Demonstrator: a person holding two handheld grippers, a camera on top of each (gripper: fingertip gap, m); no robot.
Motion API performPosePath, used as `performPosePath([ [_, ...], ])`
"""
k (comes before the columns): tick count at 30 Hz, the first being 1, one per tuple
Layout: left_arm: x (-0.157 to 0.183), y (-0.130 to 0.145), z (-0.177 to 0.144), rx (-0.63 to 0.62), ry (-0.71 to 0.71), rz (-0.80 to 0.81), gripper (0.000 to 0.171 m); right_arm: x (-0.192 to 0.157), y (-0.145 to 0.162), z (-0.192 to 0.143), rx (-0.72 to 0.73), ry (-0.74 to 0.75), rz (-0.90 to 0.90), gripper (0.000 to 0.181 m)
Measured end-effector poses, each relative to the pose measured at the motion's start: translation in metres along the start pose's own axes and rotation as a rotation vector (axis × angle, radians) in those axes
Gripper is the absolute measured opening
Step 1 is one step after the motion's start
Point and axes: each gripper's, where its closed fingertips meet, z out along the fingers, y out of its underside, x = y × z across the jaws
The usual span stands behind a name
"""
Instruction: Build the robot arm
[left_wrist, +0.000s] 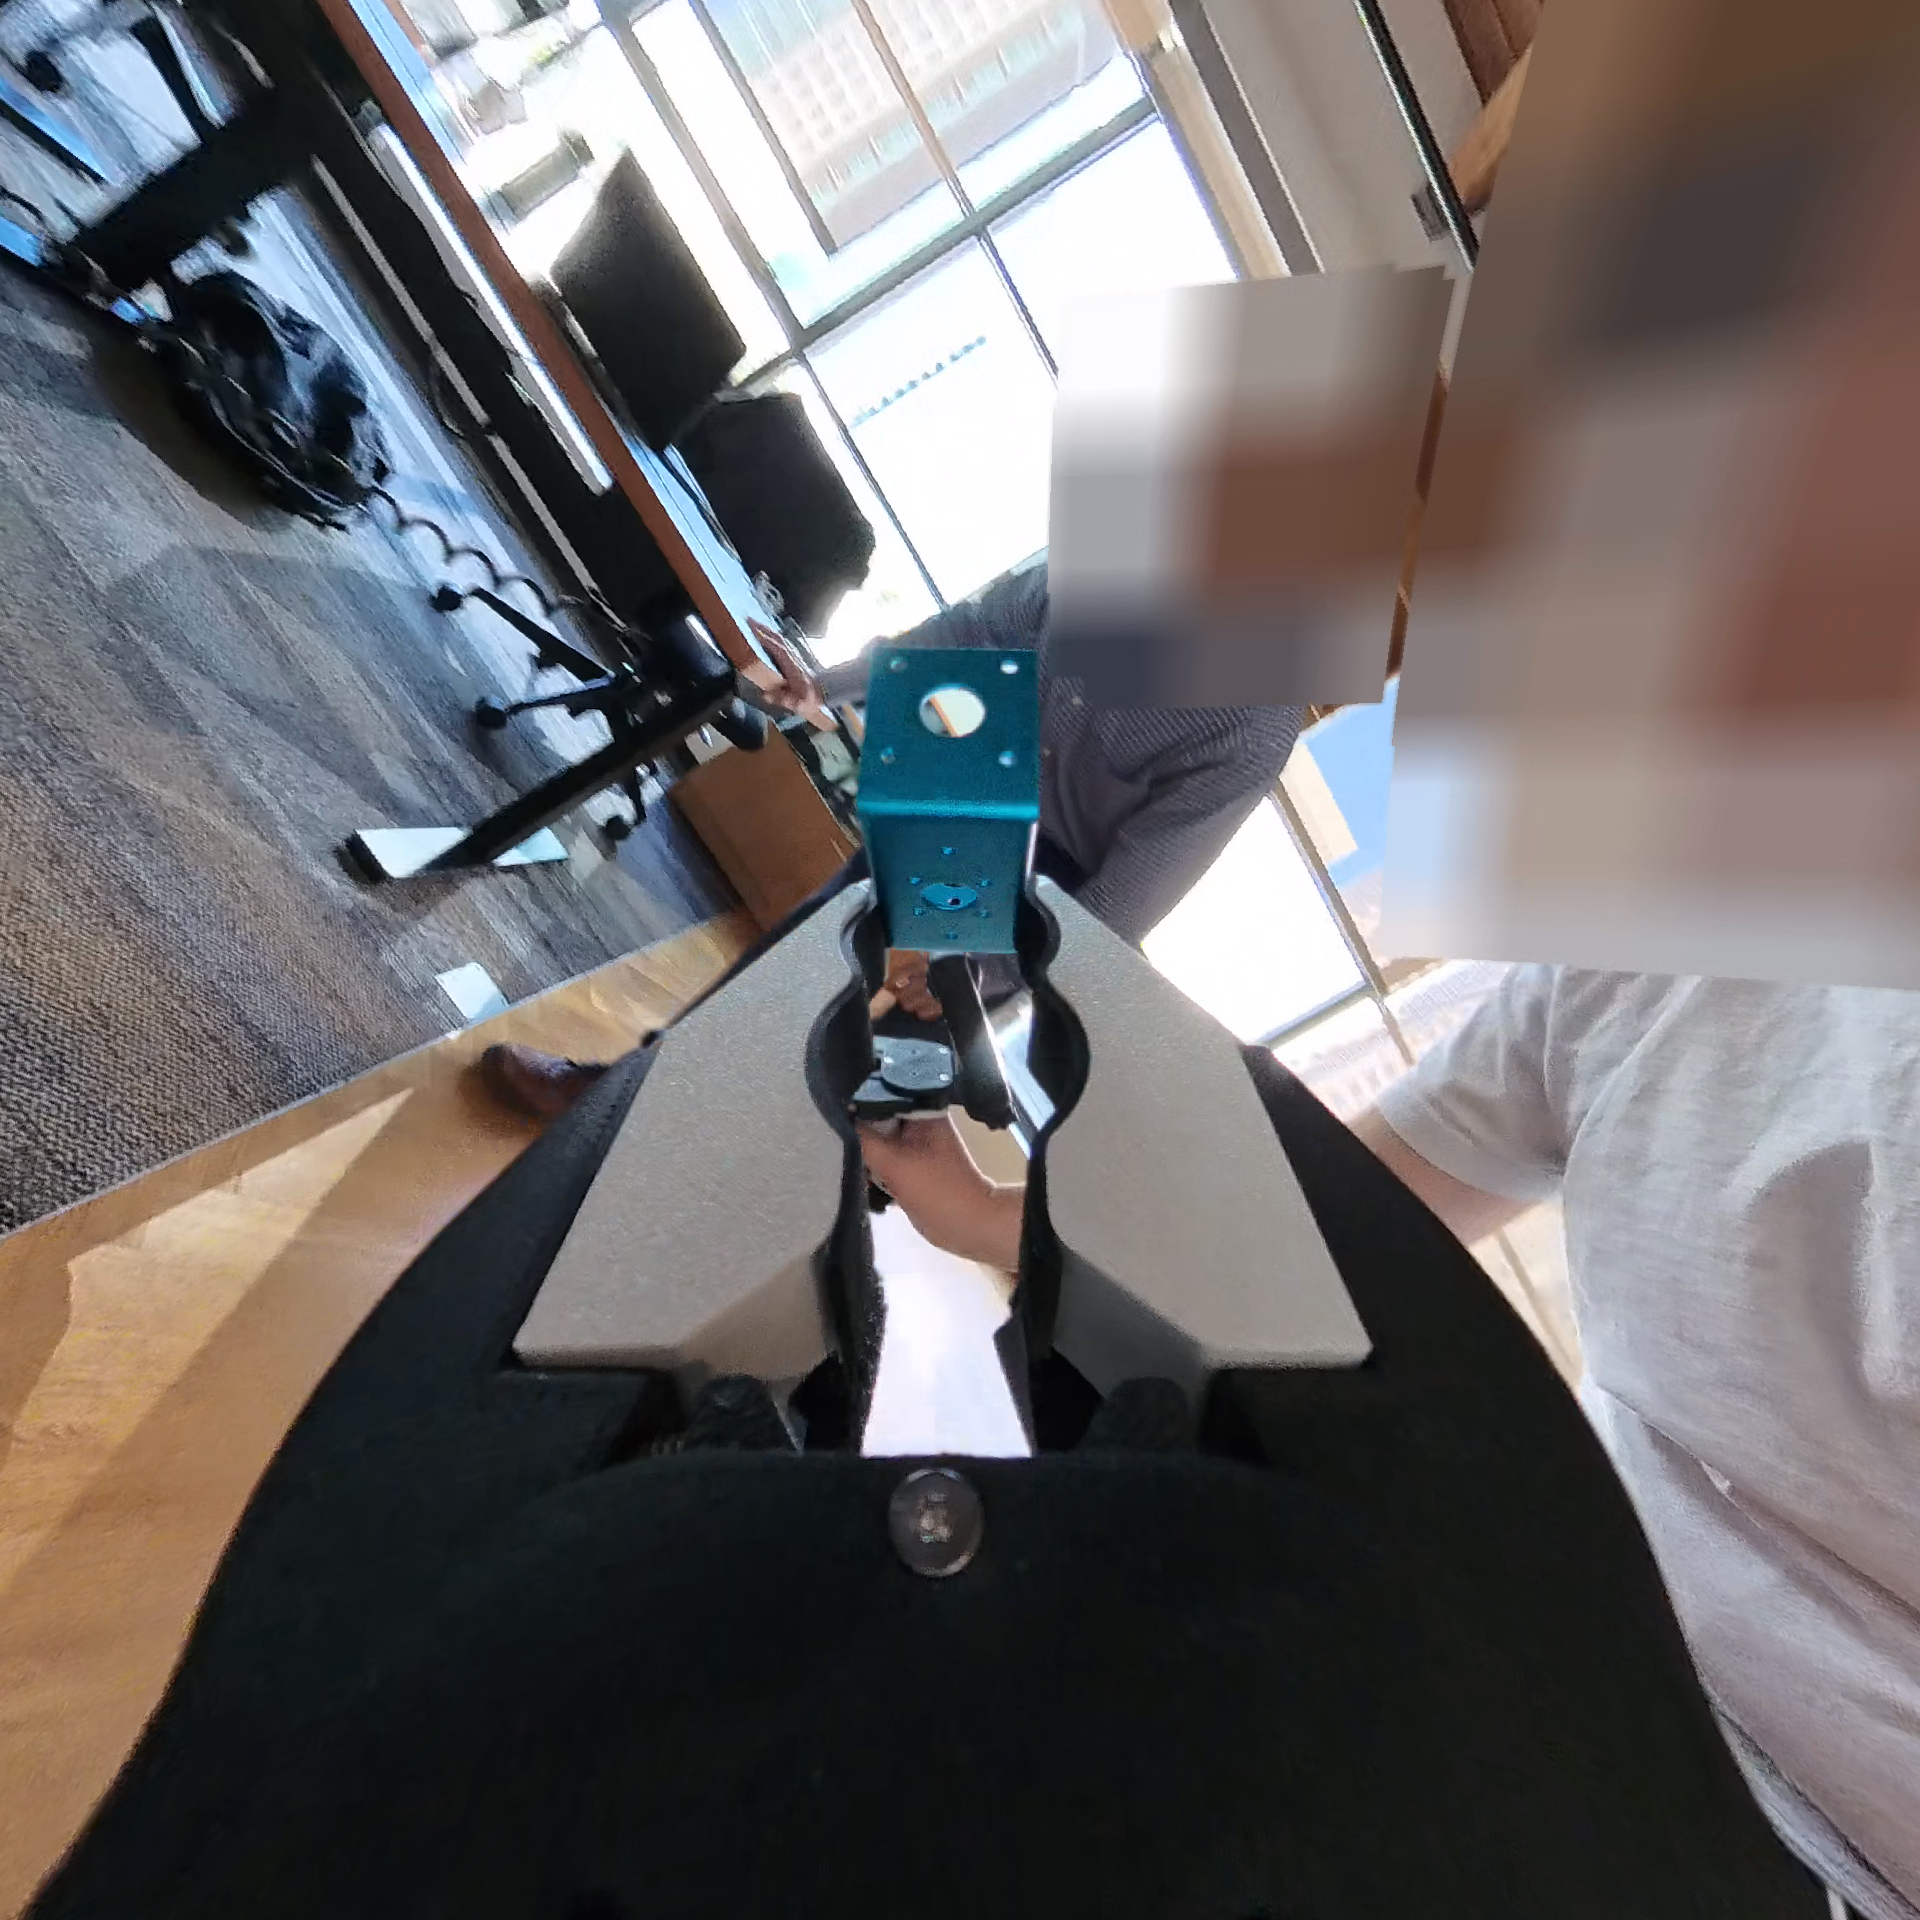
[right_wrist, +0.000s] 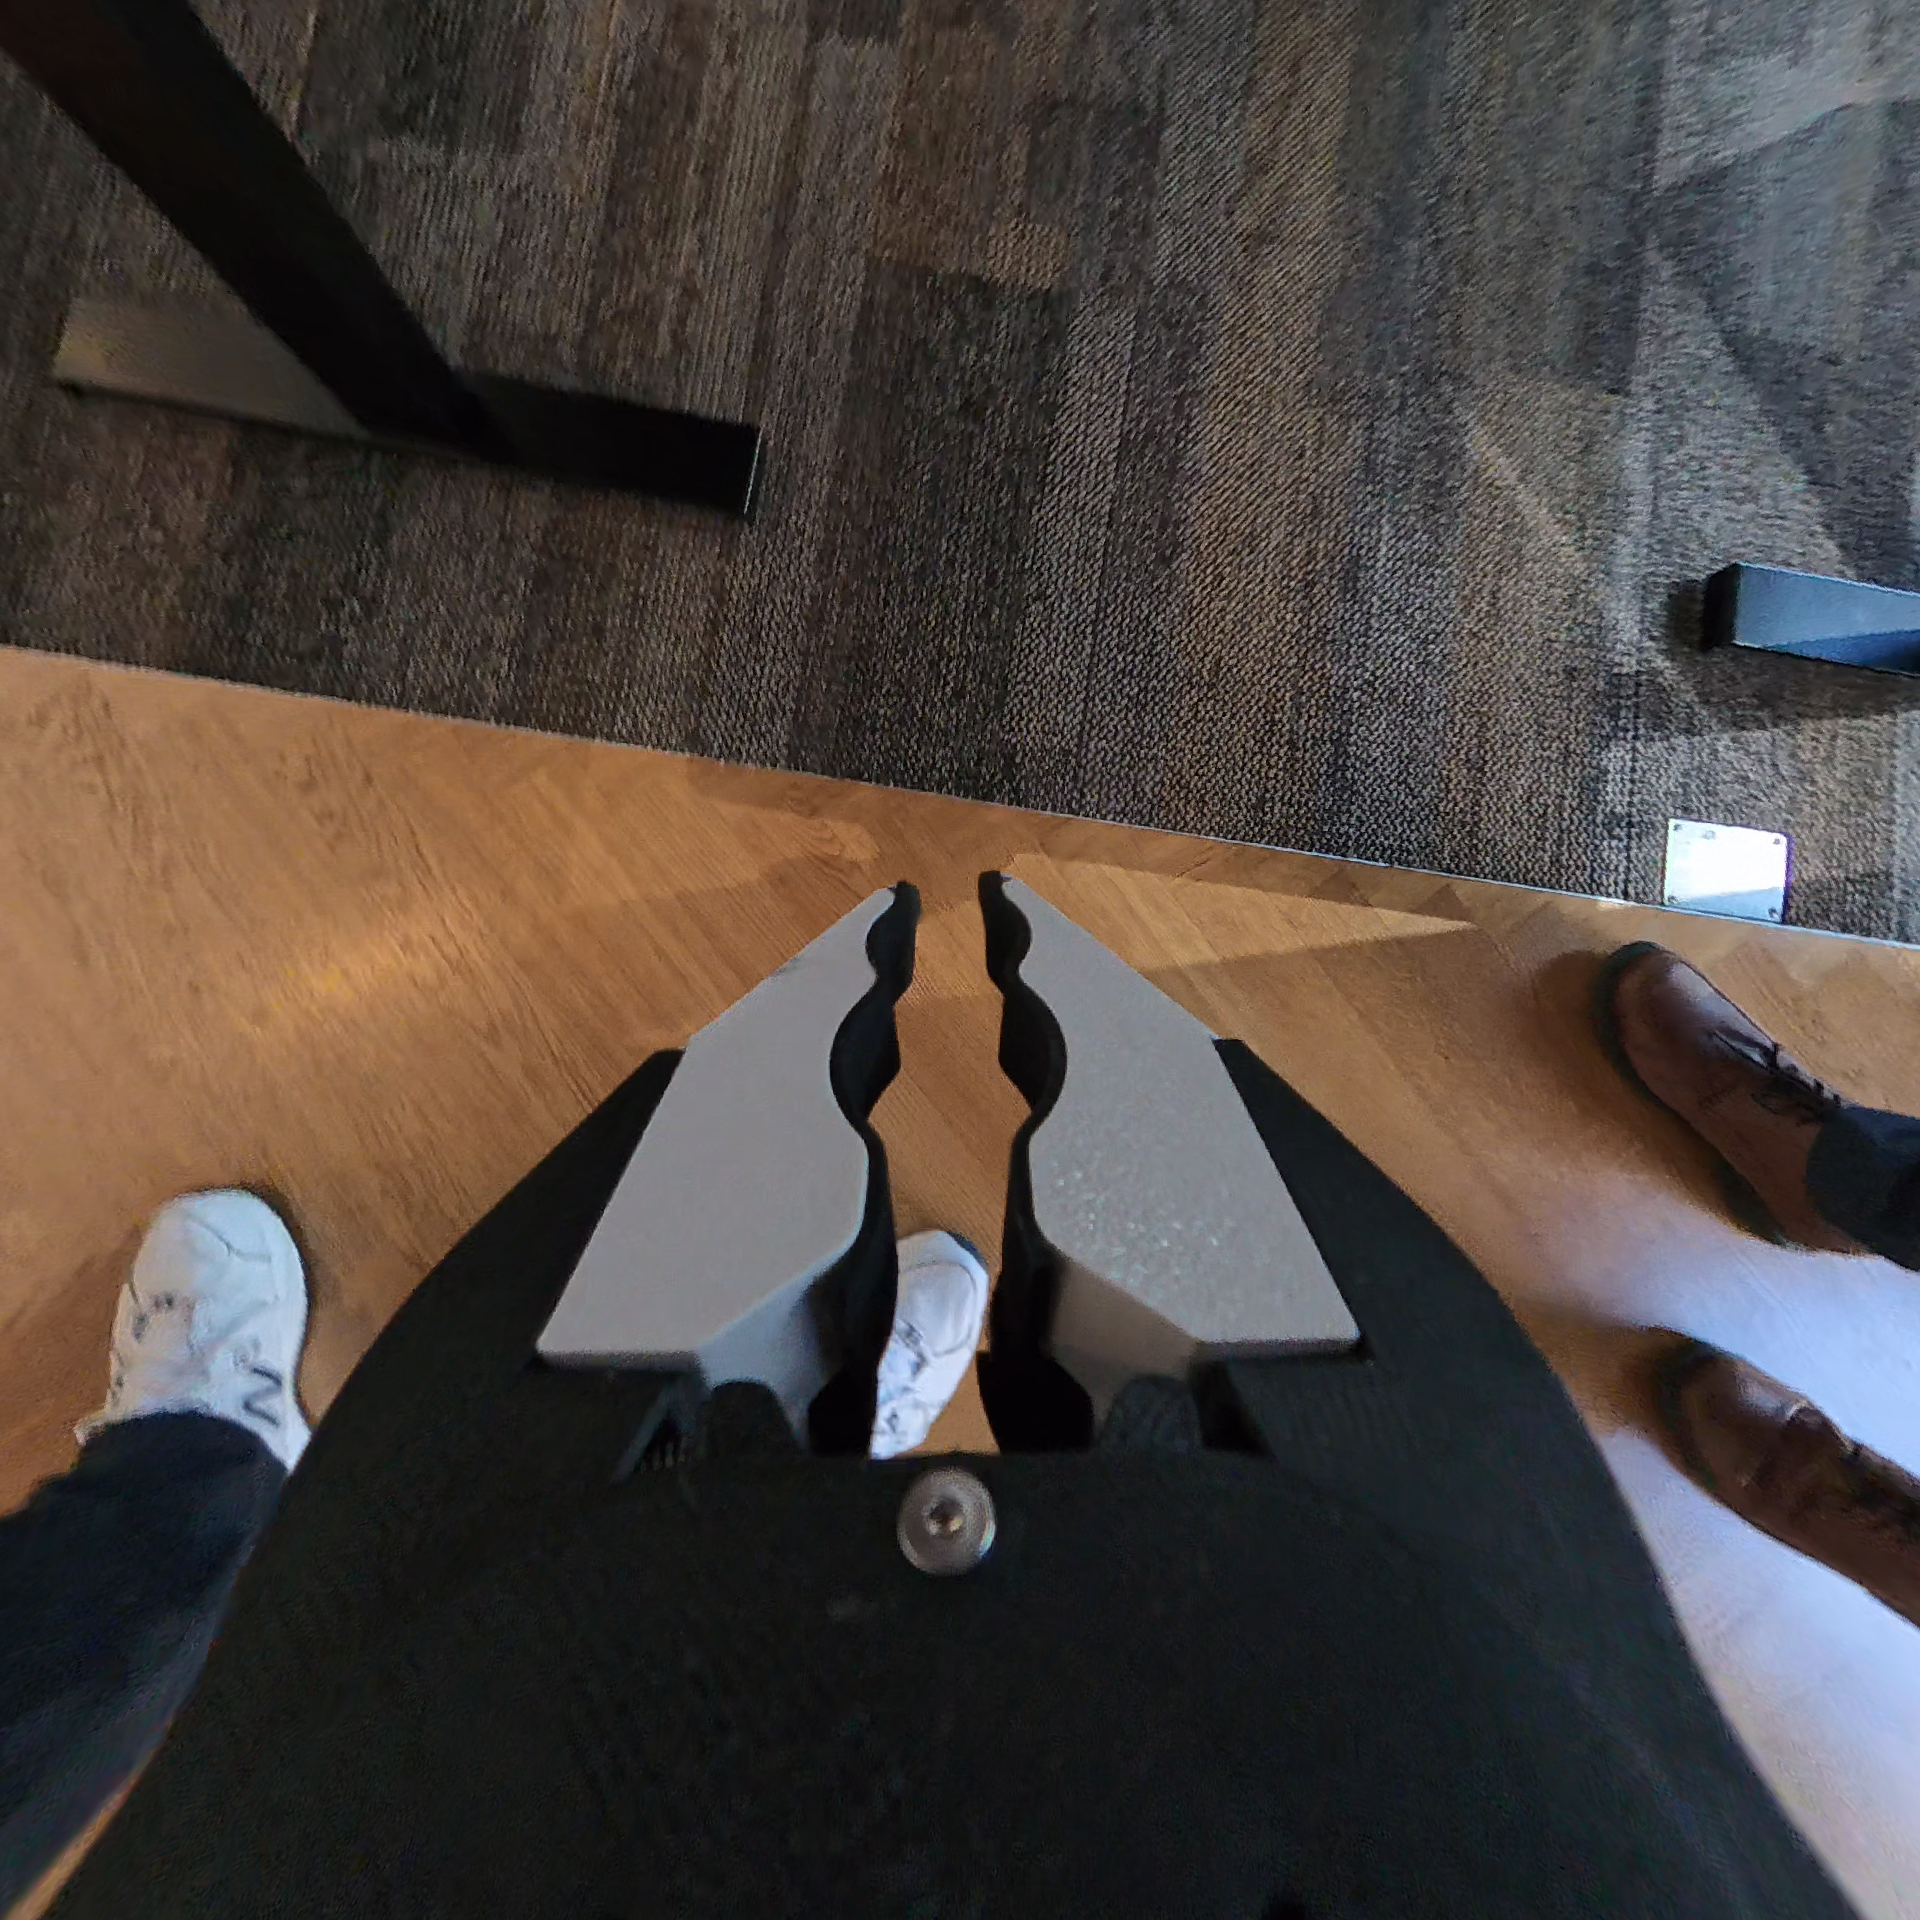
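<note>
Left gripper (left_wrist: 948, 914): clamped on the teal metal bracket (left_wrist: 948, 805) at frame centre; the bracket's long axis runs straight out from the fingertips, up the frame.
Beyond it: a person's hand (left_wrist: 951, 1184) holding a small black part, lower centre.
Right gripper (right_wrist: 948, 894): slightly parted, empty, pointing down at the wooden floor (right_wrist: 416, 935); white sneakers (right_wrist: 208, 1309) lower left, brown boots (right_wrist: 1704, 1091) at right.

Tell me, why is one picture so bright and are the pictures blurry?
Left wrist view: the windows glare white behind the teal metal bracket held by the left gripper, and straight lines bend at the edges. Right wrist view: the right gripper is sharp, the white sneaker slightly smeared, and sunlight patches the wooden floor.
</note>
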Motion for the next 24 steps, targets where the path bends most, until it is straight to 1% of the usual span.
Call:
performPosePath([
  [4, 0.013, -0.009, -0.022, -0.115, 0.082, -0.016, 0.023, -0.048, -0.009, -0.021, 0.059, 0.079, 0.087, 0.012],
  [6, 0.025, -0.014, -0.028, -0.165, 0.132, -0.021, 0.023, -0.077, -0.011, -0.027, 0.079, 0.091, 0.132, 0.012],
  [8, 0.033, -0.017, -0.032, -0.207, 0.157, -0.015, 0.023, -0.107, -0.008, -0.03, 0.067, 0.092, 0.156, 0.013],
  [11, 0.041, -0.021, -0.033, -0.231, 0.186, -0.007, 0.023, -0.147, -0.01, -0.034, 0.063, 0.06, 0.187, 0.013],
  [14, 0.044, -0.022, -0.03, -0.217, 0.203, -0.002, 0.023, -0.176, -0.016, -0.037, 0.07, 0.021, 0.182, 0.014],
  [16, 0.044, -0.023, -0.027, -0.193, 0.208, -0.008, 0.023, -0.188, -0.018, -0.039, 0.068, -0.004, 0.166, 0.014],
  [18, 0.045, -0.023, -0.025, -0.171, 0.217, -0.021, 0.023, -0.192, -0.021, -0.042, 0.078, -0.016, 0.142, 0.015],
  [21, 0.047, -0.023, -0.02, -0.163, 0.227, -0.035, 0.023, -0.189, -0.021, -0.045, 0.091, -0.025, 0.127, 0.015],
  [24, 0.05, -0.02, -0.013, -0.194, 0.221, -0.023, 0.023, -0.177, -0.017, -0.047, 0.087, -0.019, 0.128, 0.015],
])
